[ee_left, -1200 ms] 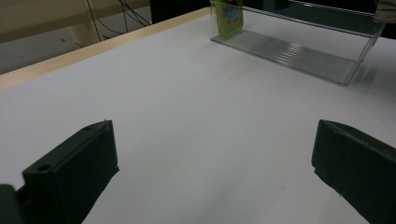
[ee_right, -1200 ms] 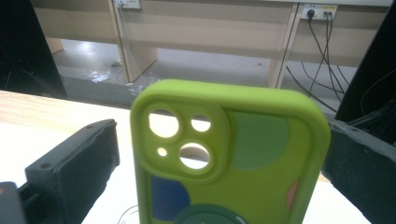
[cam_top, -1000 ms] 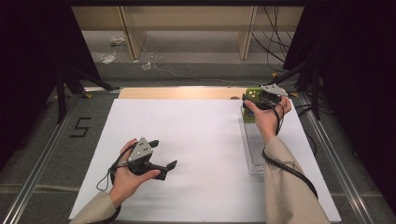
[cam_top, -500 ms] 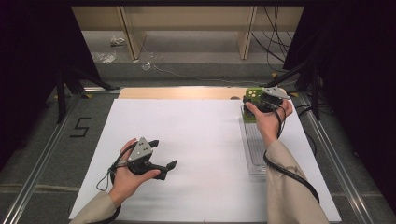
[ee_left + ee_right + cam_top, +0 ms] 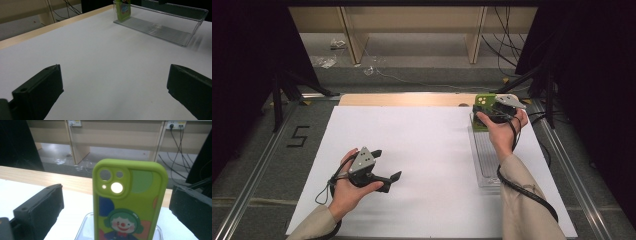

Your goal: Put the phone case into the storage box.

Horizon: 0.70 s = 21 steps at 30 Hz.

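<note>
- The counter [image 5: 422, 150] is covered with a big white sheet, and a strip of light wood shows along its far edge. It sits on a grey floor with a black "5" [image 5: 298, 136] marked at the left.
- Behind the counter are pale wooden shelf legs, some loose black cables [image 5: 504, 40] and bits of clear wrapping on the floor. The sides of the room are dark.
- A clear plastic tray [image 5: 484, 160] lies on the right part of the sheet — long and see-through, with ridges on its bottom.
- Since the earlier pictures, the right hand has stayed at the tray's far end and barely moved. The left hand has stayed in the same spot too.
- The phone case [image 5: 128, 202] is bright green, with camera holes at its top corner, coloured blobs and a clown face with green hair. It stands upright at the far end of the tray.
- The right gripper [image 5: 498, 111] has its jaws wide — one on each side of the case, not touching it.
- The left gripper [image 5: 384, 170] rests low over the bare sheet, well apart from the tray, with its jaws wide and nothing between them.
</note>
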### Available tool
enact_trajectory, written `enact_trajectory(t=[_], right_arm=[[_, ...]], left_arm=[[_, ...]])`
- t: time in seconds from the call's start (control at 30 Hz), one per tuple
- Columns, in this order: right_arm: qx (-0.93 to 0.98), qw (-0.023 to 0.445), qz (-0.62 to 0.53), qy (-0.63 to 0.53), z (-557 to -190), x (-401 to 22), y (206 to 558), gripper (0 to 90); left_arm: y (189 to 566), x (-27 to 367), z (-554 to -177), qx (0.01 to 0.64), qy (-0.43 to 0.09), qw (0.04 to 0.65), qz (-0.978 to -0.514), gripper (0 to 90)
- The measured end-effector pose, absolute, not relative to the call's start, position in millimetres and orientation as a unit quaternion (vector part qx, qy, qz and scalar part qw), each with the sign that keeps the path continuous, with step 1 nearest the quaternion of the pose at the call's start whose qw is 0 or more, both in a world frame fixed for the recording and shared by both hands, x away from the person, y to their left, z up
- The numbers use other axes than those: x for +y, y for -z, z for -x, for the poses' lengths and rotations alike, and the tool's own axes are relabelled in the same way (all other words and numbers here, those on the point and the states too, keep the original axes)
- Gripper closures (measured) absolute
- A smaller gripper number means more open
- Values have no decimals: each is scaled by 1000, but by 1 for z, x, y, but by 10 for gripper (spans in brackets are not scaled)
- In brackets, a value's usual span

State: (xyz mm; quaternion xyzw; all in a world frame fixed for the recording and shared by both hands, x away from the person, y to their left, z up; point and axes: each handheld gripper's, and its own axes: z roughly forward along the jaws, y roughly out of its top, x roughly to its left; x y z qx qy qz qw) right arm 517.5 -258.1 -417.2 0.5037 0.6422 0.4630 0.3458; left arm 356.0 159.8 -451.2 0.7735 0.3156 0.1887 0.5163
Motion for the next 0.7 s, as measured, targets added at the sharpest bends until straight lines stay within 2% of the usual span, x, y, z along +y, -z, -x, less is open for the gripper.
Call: enact_trajectory(t=[0.7], right_arm=[[651,323,-492,-478,-492,-261,416,4]], left_arm=[[451,160,-356,316,-188,516,-774,0]])
